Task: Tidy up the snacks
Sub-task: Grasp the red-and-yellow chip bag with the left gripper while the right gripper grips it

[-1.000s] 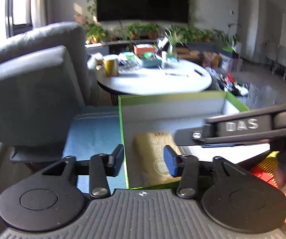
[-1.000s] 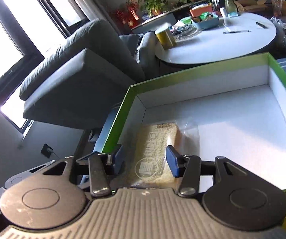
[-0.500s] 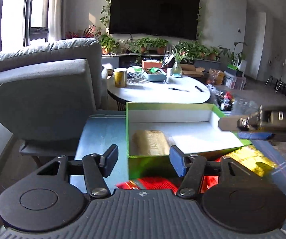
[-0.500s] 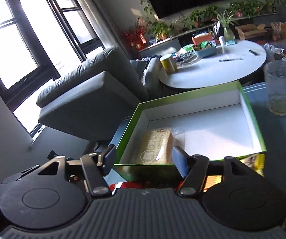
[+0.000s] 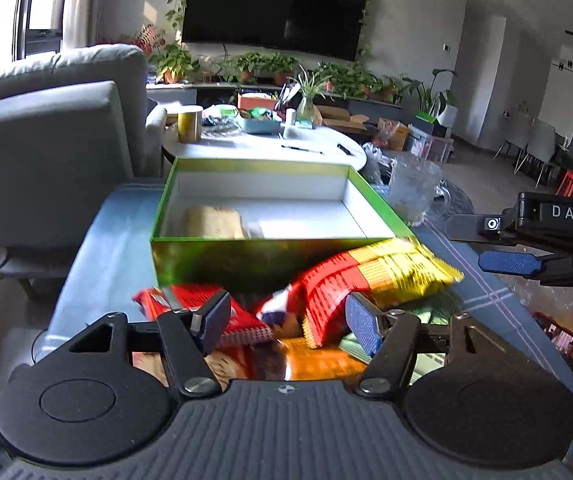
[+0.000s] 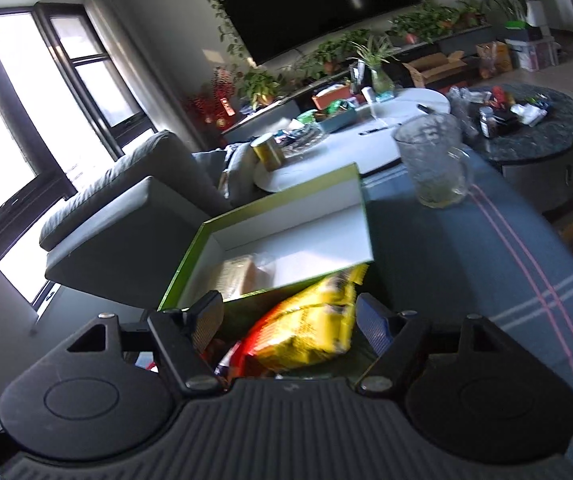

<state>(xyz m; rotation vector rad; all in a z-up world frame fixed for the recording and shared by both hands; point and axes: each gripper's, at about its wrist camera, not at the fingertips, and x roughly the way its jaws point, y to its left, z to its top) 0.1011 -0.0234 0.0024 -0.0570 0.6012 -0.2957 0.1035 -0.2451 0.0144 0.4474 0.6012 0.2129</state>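
I have both tongs spread wide and holding nothing: the left tongs (image 5: 288, 322) hover over the pile of snack packets on the desk (image 5: 98, 264), and the right tongs (image 6: 288, 320) hang above the big yellow and red bag (image 6: 306, 332). The green box (image 5: 246, 256) stands just behind the pile, with one pale wrapped packet (image 5: 214, 222) lying in its left side and the rest of the white floor bare. The yellow and red bag (image 5: 370, 276) leans against the box's front wall, on top of a red packet (image 5: 206, 308) and an orange one (image 5: 318, 360). I judge that bag light, puffy and slick, likely crushable, so I would pinch it by a flat sealed end rather than squeeze its belly. The glass mug (image 6: 434, 164) stands near the box's far corner, and I would keep clear of it.
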